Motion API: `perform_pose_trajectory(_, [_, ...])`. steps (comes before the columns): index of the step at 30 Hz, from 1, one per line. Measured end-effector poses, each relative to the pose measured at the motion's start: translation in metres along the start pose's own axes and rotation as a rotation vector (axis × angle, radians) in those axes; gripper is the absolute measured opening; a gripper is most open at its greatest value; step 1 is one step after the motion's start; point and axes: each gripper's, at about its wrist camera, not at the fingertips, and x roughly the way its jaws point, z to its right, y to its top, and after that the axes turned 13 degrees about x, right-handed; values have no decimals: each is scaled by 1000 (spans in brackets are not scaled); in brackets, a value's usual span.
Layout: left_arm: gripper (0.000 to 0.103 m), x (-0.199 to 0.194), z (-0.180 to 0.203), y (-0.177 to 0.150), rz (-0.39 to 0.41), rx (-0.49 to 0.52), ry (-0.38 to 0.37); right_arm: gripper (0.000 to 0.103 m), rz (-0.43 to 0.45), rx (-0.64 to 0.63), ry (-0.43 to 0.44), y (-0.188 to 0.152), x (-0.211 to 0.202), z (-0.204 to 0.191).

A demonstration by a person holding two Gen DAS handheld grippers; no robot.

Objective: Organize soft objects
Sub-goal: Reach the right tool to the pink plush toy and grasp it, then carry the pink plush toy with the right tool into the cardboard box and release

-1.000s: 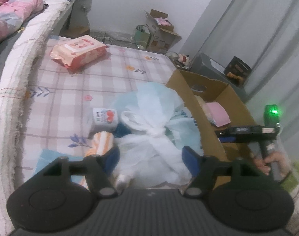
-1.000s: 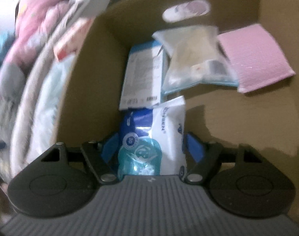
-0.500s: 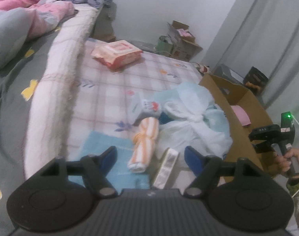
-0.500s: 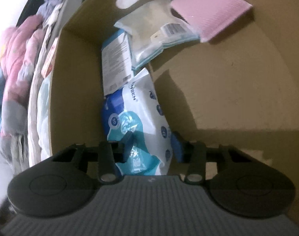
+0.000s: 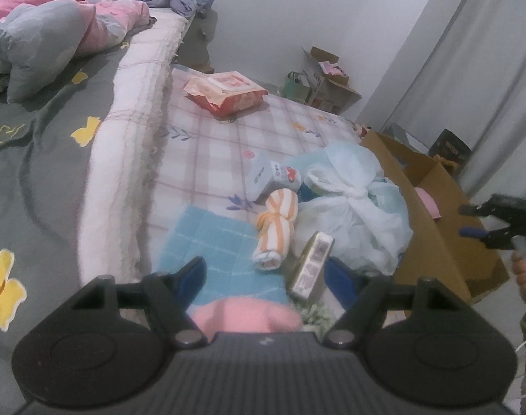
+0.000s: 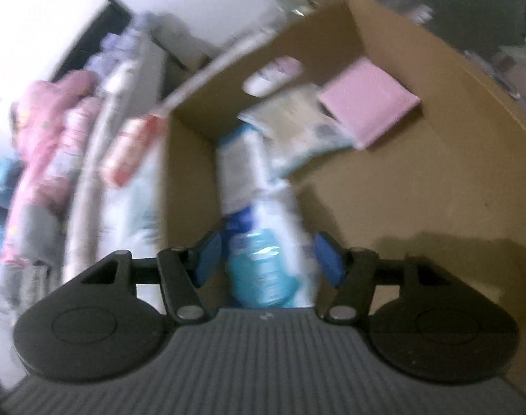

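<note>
My left gripper [image 5: 268, 276] is open above a pink soft thing [image 5: 245, 316] and a blue cloth [image 5: 216, 242] on the checked mat [image 5: 228, 138]. Ahead lie an orange-striped rolled towel [image 5: 276, 228], a small printed box [image 5: 311, 266], a tissue pack [image 5: 275, 178] and a tied white bag [image 5: 352, 204]. The cardboard box [image 5: 432, 242] stands to the right. My right gripper [image 6: 268, 252] is open over the box [image 6: 418, 173], with a blue and white packet [image 6: 266, 252] lying in the box between its fingers. It shows as a black tool in the left wrist view [image 5: 501, 219].
A red wipes pack [image 5: 224, 91] lies far on the mat. A bed with grey sheet [image 5: 38, 159] and pink bedding [image 5: 55, 7] is on the left. In the box lie a pink pad [image 6: 370, 100] and clear packets [image 6: 290, 117]. Small cartons [image 5: 325, 83] stand by the wall.
My left gripper has pulled back and left, so the pink thing and blue cloth now show below it. My right gripper has opened, let go of the blue and white packet, and lifted out of the box.
</note>
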Motion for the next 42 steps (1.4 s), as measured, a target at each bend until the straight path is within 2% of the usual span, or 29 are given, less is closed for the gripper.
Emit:
perform_pose_trajectory(2, [76,-4,0,-8,2,10,-2,64,-19,-24,65,-13,-10,-15])
perform_pose_trajectory(5, [76,-12,1,-20,7,39,3,65,-98,-69,160,-41,-11,-40])
perform_pose_trajectory(12, [79,-20,0,-48,-14,108,-15,66,-355,-261,285,-121,35,-112])
perform_pose_trajectory(17, [80,-2,2,-65,-70,148,-23,74,-506,-436,298,-177,81,-162])
perform_pose_trajectory(22, [81,23,3,-70,-110,169,-20,78,-611,-551,260,-217,122,-194])
perform_pose_trajectory(30, [86,41,0,-70,-93,173,-37,83,-628,-661,181,-240,153,-201])
perform_pose_trajectory(36, [86,42,-4,-71,-62,147,-48,82,-623,-640,165,-244,163,-195])
perform_pose_trajectory(42, [84,34,-1,-68,-57,131,-31,75,-600,-627,161,-247,161,-194])
